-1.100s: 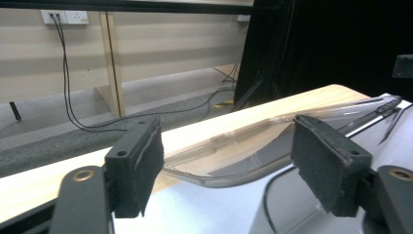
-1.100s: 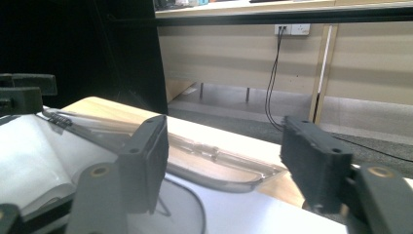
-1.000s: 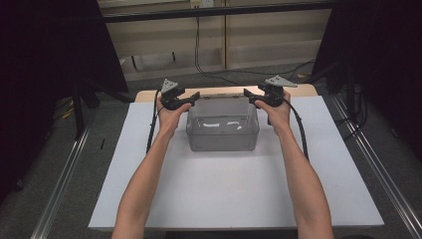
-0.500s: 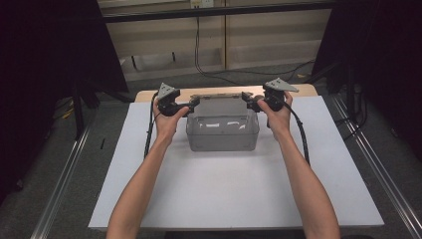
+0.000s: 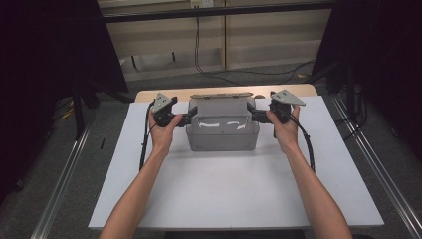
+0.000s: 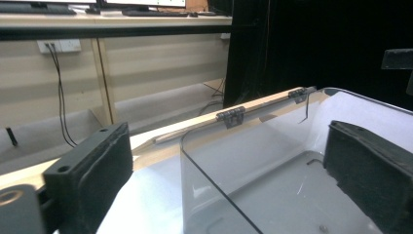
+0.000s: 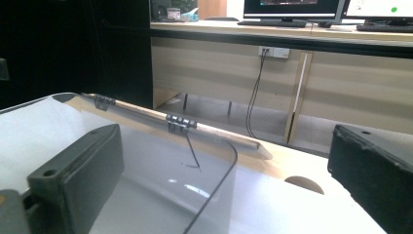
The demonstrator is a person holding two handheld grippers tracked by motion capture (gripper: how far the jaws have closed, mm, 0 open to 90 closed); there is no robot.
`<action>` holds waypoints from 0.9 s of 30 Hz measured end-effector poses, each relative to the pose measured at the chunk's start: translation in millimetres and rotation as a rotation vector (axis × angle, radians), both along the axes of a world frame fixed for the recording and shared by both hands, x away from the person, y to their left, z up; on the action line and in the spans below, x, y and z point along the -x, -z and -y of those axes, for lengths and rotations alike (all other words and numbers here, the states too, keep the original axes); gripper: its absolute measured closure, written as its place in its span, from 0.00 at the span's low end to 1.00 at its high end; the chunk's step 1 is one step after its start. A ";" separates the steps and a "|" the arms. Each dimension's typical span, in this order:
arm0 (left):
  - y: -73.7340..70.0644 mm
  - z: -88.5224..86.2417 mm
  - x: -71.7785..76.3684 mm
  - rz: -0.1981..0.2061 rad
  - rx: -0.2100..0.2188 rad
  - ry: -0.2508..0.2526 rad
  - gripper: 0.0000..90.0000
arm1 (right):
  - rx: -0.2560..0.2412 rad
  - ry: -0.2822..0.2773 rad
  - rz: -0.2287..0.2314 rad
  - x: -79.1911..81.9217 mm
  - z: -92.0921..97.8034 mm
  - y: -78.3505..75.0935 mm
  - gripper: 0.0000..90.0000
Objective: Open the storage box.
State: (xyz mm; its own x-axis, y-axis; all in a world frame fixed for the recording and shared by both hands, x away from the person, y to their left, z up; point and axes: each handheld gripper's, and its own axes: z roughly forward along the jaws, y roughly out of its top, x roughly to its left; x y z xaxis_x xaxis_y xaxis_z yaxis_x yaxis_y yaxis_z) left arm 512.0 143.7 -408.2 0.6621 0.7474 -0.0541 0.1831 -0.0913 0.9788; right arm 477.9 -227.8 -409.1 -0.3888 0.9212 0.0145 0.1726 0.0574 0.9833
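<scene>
The clear box [image 5: 222, 132] is sitting at frame centre. The left gripper [image 5: 186, 118] and right gripper [image 5: 253, 115] are straddling its end walls, jaws apart. Uneven closing risks tilting it or slipping.

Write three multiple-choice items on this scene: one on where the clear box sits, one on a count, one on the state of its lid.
1. The clear box sits:
A. between the two grippers
B. on the floor
C. left of both grippers

2. Hinges on its back edge:
A. none
B. two
C. five

3. The lid is:
A. shut
B. open, swung back
C. lying in front

Key: 1 A, the left gripper and right gripper flank its ends. 2 B, the left gripper view shows two hinges. 3 B, the box top is open, with each gripper's jaws straddling a wall.
</scene>
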 end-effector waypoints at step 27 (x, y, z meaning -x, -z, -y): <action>-1.7 -42.5 64.2 0.034 0.078 -0.038 0.05 | 0.036 0.051 0.067 66.3 14.0 -3.4 0.00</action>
State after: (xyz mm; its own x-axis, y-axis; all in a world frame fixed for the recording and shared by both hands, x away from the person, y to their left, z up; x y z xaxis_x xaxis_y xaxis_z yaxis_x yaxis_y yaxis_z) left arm 447.8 186.2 -406.5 0.6361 0.7662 -0.0911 0.1511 -0.0079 0.9885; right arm 411.6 -241.8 -405.7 -0.3407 0.9392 -0.0434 0.1103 0.0858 0.9902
